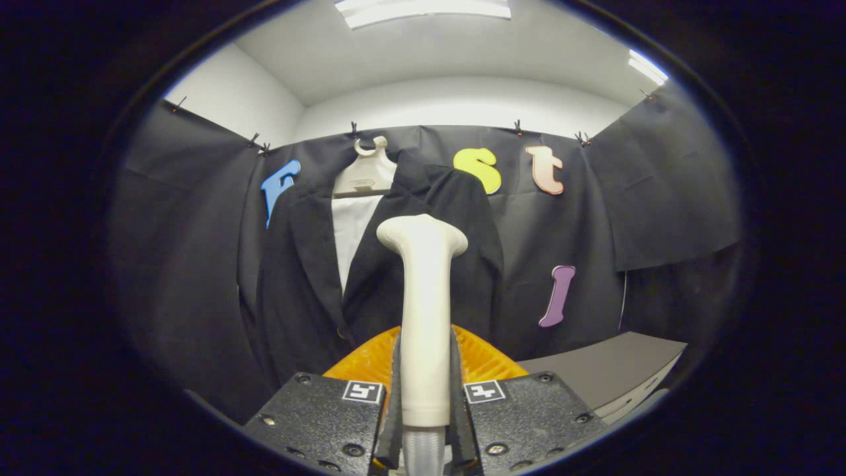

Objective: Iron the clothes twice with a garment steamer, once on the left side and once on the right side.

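A cream garment steamer (424,311) stands upright between my fingers, its flared head at the top facing the clothes. My gripper (425,360) is shut on the steamer's handle, one finger pressing each side. Beyond it a black jacket (297,284) hangs on a pale hanger (365,173) against the booth wall, lapels open over a white panel (351,231). The steamer head sits in front of the jacket's right half, around chest height; whether it touches the cloth I cannot tell. The handle hides part of the jacket's front.
A grey table (611,370) with a pale front edge lies low on the right, beyond my fingers. Black cloth walls close in the left, back and right sides. Ceiling lights glow overhead.
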`<state>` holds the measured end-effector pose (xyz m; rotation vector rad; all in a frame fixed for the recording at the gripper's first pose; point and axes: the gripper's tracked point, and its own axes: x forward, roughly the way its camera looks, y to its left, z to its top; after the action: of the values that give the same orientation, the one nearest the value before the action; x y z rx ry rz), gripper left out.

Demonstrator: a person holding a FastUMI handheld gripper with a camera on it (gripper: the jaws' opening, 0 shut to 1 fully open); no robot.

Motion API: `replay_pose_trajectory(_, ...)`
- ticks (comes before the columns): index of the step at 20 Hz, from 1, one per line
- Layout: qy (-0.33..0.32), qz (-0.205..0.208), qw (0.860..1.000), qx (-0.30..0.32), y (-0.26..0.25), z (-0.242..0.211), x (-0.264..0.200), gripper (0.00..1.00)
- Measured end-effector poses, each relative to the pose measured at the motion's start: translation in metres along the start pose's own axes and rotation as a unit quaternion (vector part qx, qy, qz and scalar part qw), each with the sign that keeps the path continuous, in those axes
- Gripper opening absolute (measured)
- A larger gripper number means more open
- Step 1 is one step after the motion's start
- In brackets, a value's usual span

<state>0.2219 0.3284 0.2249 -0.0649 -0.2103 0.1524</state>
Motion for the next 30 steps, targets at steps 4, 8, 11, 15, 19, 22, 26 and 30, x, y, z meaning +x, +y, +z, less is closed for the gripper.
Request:
replay_pose_trajectory(4,0.020,0.000,1.000,-0.004,-0.001,-0.022,-0.012,0.32)
replay_pose_trajectory(8,0.046,-0.003,0.999,-0.001,-0.001,-0.044,-0.024,0.32)
replay_pose_trajectory(11,0.054,-0.006,0.999,-0.004,-0.004,-0.054,-0.029,0.32)
replay_pose_trajectory(15,0.076,-0.006,0.997,-0.006,-0.006,-0.075,-0.041,0.32)
replay_pose_trajectory(19,0.101,-0.009,0.995,-0.013,-0.009,-0.101,-0.055,0.32)
replay_pose_trajectory(22,0.118,-0.007,0.993,-0.021,-0.009,-0.119,-0.065,0.32)
replay_pose_trajectory(26,0.153,0.001,0.988,-0.024,-0.005,-0.148,-0.080,0.32)
replay_pose_trajectory(30,0.172,-0.003,0.985,-0.034,-0.009,-0.165,-0.088,0.32)
